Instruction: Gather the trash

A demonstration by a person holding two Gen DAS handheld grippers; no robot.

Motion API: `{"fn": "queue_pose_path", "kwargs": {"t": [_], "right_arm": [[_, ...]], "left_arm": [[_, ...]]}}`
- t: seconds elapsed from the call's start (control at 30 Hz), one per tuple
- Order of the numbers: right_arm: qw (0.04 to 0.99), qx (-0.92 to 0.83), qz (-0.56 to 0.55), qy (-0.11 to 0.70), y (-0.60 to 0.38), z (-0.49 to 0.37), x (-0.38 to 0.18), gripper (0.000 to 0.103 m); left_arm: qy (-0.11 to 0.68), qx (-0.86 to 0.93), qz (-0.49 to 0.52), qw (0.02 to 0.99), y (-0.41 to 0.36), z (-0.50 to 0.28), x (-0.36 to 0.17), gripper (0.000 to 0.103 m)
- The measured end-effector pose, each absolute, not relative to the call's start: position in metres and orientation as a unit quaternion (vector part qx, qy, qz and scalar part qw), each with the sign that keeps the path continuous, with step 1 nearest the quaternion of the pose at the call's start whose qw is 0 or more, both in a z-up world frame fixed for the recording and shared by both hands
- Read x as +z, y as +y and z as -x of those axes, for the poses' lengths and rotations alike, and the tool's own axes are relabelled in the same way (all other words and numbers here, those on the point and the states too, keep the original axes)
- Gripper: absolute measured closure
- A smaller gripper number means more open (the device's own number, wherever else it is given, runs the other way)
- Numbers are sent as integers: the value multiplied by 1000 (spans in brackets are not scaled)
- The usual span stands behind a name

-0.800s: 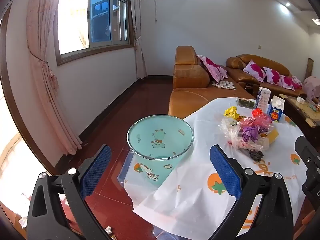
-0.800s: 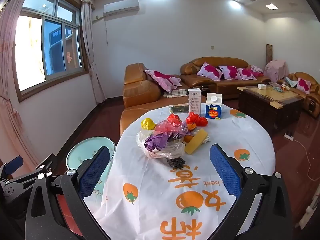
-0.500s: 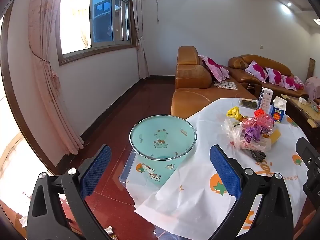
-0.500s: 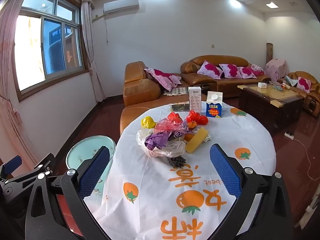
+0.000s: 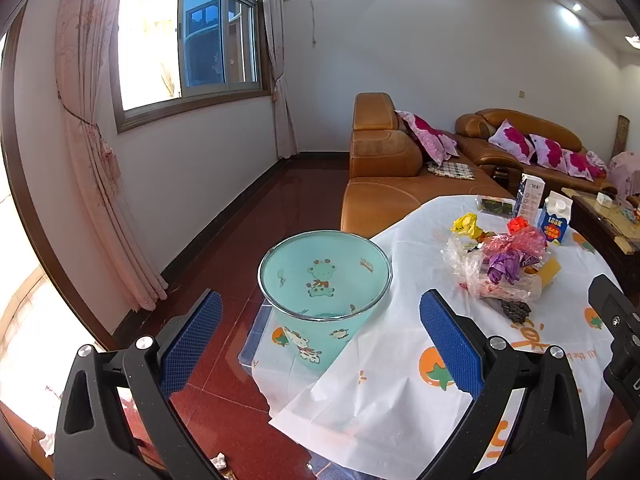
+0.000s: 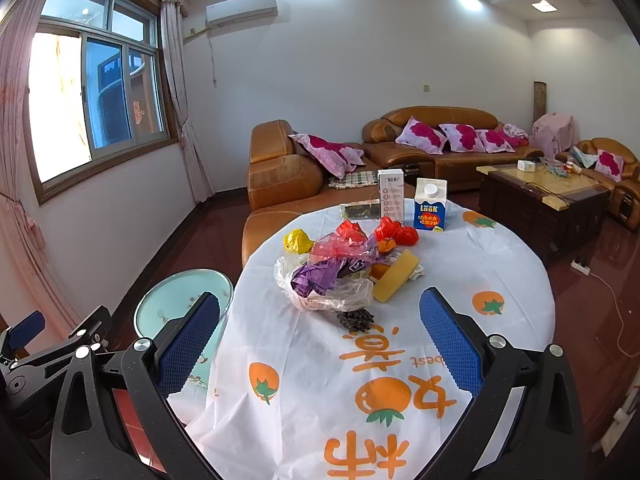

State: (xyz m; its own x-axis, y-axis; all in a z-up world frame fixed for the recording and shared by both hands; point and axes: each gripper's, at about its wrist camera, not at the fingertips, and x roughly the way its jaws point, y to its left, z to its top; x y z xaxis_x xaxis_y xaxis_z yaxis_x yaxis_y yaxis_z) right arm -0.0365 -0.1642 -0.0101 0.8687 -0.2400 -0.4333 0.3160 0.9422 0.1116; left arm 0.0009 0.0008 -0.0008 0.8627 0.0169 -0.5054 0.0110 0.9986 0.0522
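**Clerk:** On the round table (image 6: 500, 280), centre — item one, trash heap: clear plastic bag (image 6: 320, 292) with purple wrapper (image 6: 320, 274) and pink film (image 6: 344, 246) spilling from it, yellow crumpled wrapper (image 6: 298, 241) behind, red wrappers (image 6: 394, 232) to the rear, a dark clump (image 6: 356, 318) at the near edge.

**Checker:** And the yellow block?

**Clerk:** Yellow sponge-like block (image 6: 396, 276), touching the bag's right side. Long axis runs diagonally — near-left end low, far-right end toward the LOOK carton (image 6: 430, 205). Lies flat.

**Checker:** Receptacle?

**Clerk:** Teal wastebasket (image 5: 324, 280), upright, mouth open upward, on the floor just beside the table's left edge, tablecloth draped against it.

**Checker:** Tools?

**Clerk:** Left gripper (image 5: 320, 340) — fingers wide apart, nothing between them, hovering in front of the basket. Right gripper (image 6: 320, 340) — likewise spread and holding nothing, facing the heap from the near side.

**Checker:** Handling note?

**Clerk:** Judged as the approach stage; nothing collected. Likely best to take the near loose pieces first. For the block, turn the jaws across its short width, not along the diagonal. The bag is slack, so pinch a gathered fold, or the contents may spill. The upright cartons look intact; whether they are trash I cannot tell.
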Motion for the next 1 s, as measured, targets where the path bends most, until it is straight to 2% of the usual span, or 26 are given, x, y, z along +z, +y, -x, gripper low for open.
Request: {"fn": "queue_pose_path", "kwargs": {"t": [1.0], "right_arm": [[961, -145, -86, 218, -166, 34, -14, 4]], "left_arm": [[264, -1, -26, 964, 0, -1, -3, 6]]}}
